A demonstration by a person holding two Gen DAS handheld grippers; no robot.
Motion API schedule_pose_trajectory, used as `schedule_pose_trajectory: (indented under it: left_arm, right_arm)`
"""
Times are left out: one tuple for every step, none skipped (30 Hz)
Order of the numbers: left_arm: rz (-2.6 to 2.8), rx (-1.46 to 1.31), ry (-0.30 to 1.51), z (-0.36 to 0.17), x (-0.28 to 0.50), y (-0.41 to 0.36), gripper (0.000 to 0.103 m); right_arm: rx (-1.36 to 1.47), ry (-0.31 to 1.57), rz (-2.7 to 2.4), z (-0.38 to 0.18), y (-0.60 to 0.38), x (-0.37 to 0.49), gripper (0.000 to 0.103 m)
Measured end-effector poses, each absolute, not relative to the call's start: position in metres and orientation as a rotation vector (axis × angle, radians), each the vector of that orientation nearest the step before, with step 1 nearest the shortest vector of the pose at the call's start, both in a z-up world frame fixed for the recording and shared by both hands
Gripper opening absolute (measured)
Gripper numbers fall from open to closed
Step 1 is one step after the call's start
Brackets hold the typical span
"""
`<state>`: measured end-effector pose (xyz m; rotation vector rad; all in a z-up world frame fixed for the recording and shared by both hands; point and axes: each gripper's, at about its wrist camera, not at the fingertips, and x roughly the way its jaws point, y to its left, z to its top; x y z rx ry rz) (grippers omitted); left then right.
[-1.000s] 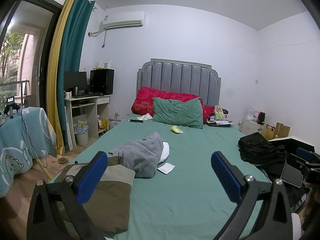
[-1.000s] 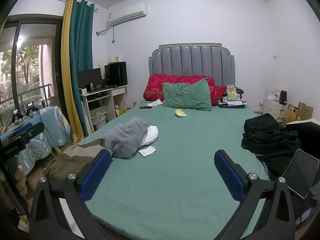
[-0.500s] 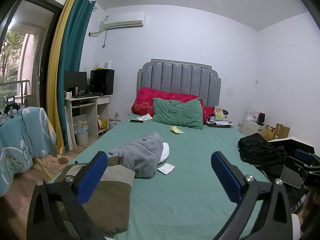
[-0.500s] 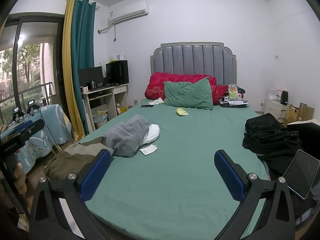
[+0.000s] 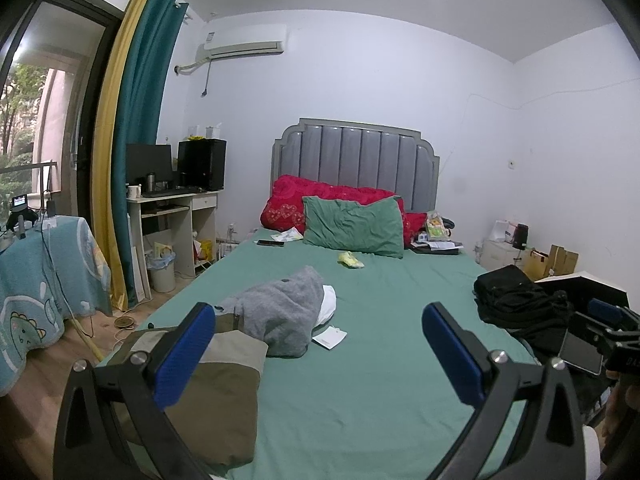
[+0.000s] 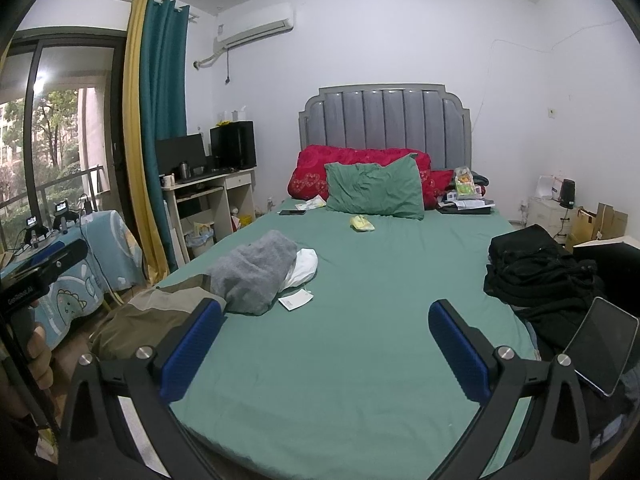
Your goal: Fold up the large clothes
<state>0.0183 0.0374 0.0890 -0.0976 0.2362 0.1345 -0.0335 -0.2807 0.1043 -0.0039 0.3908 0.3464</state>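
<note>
Jaws of left gripper (image 5: 318,346) and right gripper (image 6: 324,346) gape empty above crumpled grey knit garment (image 5: 280,312).

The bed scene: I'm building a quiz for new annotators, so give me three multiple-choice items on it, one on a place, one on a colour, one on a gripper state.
1. Where does the grey garment lie?
A. on the bed's left side
B. on the desk
C. on the floor

2. What colour is the pillow in front of the red bedding?
A. white
B. green
C. yellow

3. How do the left gripper and right gripper stand?
A. both shut on cloth
B. one open, one shut
C. both open, holding nothing

Answers: 1 A, it rests on the green sheet beside the olive garment. 2 B, it matches the sheet. 3 C, the blue pads stand wide apart in both views.
</note>
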Motion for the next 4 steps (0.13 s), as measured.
schedule_pose_trajectory:
  left_arm:
    - [0.133,-0.098,0.238,0.089,0.019,0.038,0.103]
    - [0.123,-0.099,0.243,0.088,0.021,0.037,0.103]
    - [0.107,-0.101,0.250,0.087,0.025,0.037,0.103]
    - [0.095,-0.100,0.258,0.085,0.029,0.037,0.103]
  right_arm:
    - [-0.003,0.396,0.346,0.103,-0.281,-0.032,0.103]
    - [-0.003,0.402,0.345,0.102,-0.280,-0.030,0.103]
    - [-0.002,0.410,0.344,0.101,-0.281,-0.026,0.103]
    - [0.000,0.415,0.341,0.100,-0.281,-0.023,0.103]
